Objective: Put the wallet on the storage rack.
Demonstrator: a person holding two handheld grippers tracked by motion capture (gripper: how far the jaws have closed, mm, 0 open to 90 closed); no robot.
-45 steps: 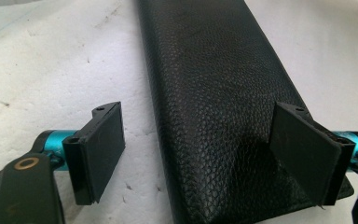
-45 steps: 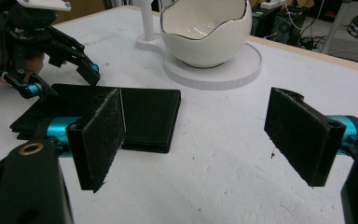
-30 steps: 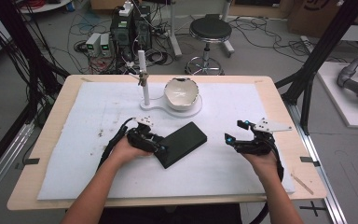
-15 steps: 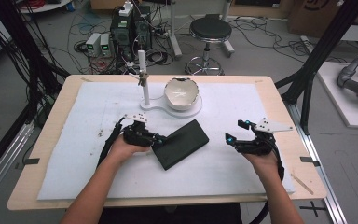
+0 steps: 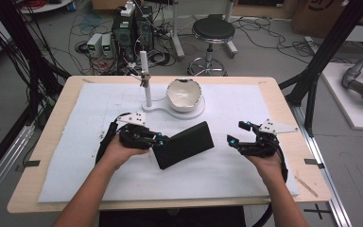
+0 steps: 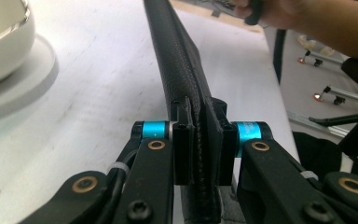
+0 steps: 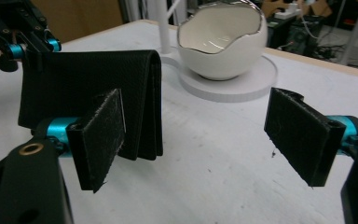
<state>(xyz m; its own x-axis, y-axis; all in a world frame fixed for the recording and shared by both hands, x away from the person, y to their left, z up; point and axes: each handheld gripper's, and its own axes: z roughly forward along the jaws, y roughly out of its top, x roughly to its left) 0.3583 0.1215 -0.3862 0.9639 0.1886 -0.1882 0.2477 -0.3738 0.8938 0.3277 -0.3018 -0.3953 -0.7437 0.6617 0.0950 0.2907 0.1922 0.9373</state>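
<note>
Wallet lifted at one edge

My left tongs (image 5: 161, 140) clamped the black wallet (image 5: 184, 144); right tongs (image 5: 238, 134) stood apart; that thin pinch risked it slipping.

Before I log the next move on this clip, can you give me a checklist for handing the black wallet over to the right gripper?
1. Left gripper clamped on the black wallet: ok, its jaws have just been closing and now pinch the wallet's end.
2. Wallet lifted off the white mat: ok, one end is raised; whether the far end touches the mat, cannot tell.
3. Right gripper ready to receive: ok, jaws wide, nothing between them.
4. Right gripper lined up with the wallet: not ok, the wallet sits off to one side of its jaws.
5. Wallet closed: ok, folded.
6. White bowl clear of the path: ok, behind the wallet.
</note>
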